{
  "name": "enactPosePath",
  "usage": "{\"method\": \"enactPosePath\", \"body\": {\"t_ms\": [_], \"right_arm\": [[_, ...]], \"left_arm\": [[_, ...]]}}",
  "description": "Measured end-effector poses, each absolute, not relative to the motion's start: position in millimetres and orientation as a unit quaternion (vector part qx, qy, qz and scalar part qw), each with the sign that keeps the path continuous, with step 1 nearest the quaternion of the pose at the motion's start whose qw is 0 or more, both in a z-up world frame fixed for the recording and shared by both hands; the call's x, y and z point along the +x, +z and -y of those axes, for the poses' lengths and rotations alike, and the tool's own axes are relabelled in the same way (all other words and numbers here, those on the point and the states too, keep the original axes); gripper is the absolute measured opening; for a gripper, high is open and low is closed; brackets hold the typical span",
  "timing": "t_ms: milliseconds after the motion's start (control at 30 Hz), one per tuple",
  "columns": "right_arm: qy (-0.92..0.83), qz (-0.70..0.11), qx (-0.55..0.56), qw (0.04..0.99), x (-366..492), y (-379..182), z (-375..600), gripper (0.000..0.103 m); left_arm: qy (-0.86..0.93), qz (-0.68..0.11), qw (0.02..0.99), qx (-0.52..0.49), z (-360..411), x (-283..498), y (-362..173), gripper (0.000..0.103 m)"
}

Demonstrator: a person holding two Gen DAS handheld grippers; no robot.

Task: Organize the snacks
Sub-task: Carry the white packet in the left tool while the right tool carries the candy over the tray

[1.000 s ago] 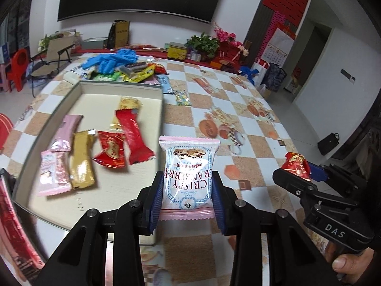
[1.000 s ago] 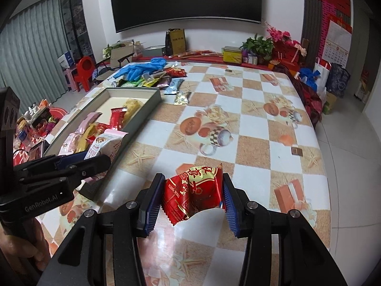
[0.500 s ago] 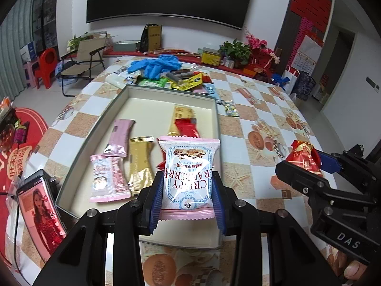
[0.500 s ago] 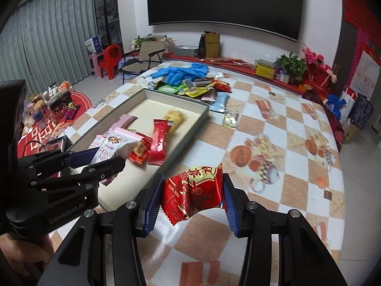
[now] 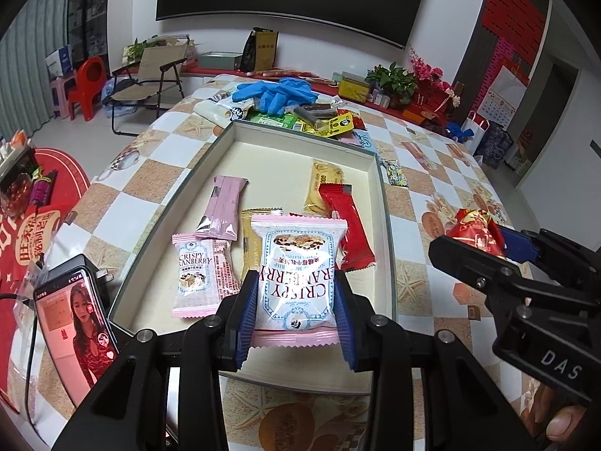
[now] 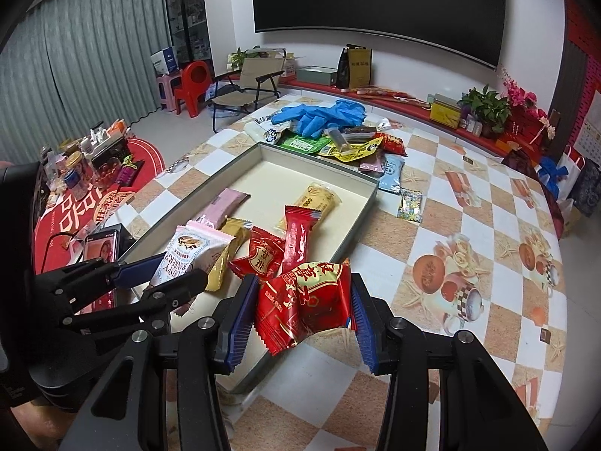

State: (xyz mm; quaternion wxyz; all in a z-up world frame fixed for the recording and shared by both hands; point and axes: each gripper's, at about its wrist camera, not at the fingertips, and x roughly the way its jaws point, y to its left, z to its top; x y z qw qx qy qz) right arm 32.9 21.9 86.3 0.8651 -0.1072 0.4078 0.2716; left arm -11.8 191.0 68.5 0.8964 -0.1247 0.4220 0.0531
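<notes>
Over tray [image 5: 387,225], both grippers [image 5: 295,297] loaded.

We read "CRISPY CRANBERRY" on the held pink packet [image 5: 296,282] and on the pink packet in the tray [image 5: 201,276]; "DAS" on the right gripper [image 5: 484,242] body.

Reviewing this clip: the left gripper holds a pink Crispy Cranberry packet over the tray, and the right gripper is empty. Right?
Not quite. The right gripper is not empty: the right wrist view shows it shut on a red packet with gold lettering. The rest stands: the left gripper holds the pink Crispy Cranberry packet over the tray.
</notes>
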Motion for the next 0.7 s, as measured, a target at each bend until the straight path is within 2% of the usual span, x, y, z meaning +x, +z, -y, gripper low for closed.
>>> {"method": "enactPosePath", "body": {"t_ms": [700], "right_arm": [[0.282,-0.420,-0.117,0.854,48.2,83.3,-54.6,0.049]], "left_arm": [[0.053,-0.427,0.893,-0.136,-202.9,-5.0,64.0,0.041]]}}
